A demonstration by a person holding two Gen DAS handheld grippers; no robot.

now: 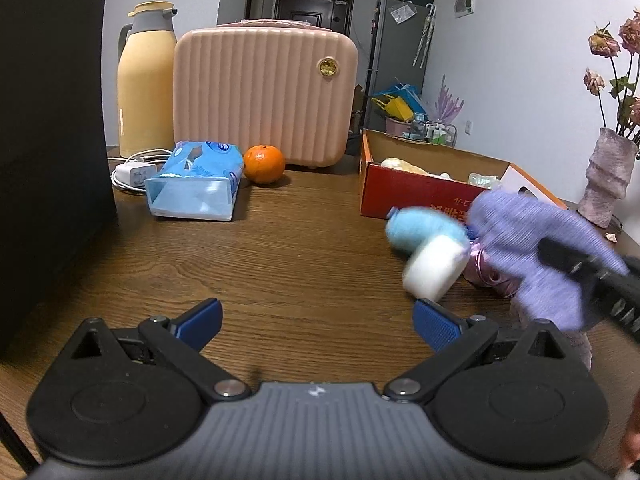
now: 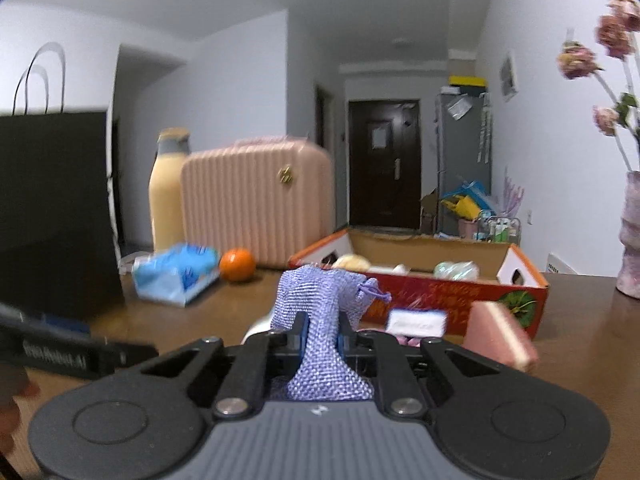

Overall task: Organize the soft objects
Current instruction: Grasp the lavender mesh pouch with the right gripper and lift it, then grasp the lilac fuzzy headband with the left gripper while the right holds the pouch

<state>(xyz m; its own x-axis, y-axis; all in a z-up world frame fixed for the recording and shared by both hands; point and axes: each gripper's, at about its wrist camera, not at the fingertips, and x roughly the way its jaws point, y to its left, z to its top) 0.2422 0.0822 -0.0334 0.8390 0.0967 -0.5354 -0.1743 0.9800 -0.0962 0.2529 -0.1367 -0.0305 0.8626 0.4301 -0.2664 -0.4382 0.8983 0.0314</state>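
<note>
My right gripper (image 2: pixel 320 336) is shut on a purple knit pouch (image 2: pixel 320 308) and holds it above the table, in front of the red cardboard box (image 2: pixel 460 304). The pouch also shows blurred in the left wrist view (image 1: pixel 536 248), at the right. A blue and white soft toy (image 1: pixel 428 244) hangs by the pouch, in the air or on the table, I cannot tell which. My left gripper (image 1: pixel 316 320) is open and empty, low over the wooden table (image 1: pixel 280 248). The box (image 1: pixel 416 196) holds several soft items.
A blue tissue pack (image 1: pixel 196 180), an orange (image 1: pixel 264 164), a pink case (image 1: pixel 264 92), a yellow thermos (image 1: pixel 144 84) and a white charger (image 1: pixel 136 172) stand at the back left. A black bag (image 1: pixel 48 140) is at the left. A vase (image 1: pixel 608 176) stands right. A pink block (image 2: pixel 500 336) lies near the box.
</note>
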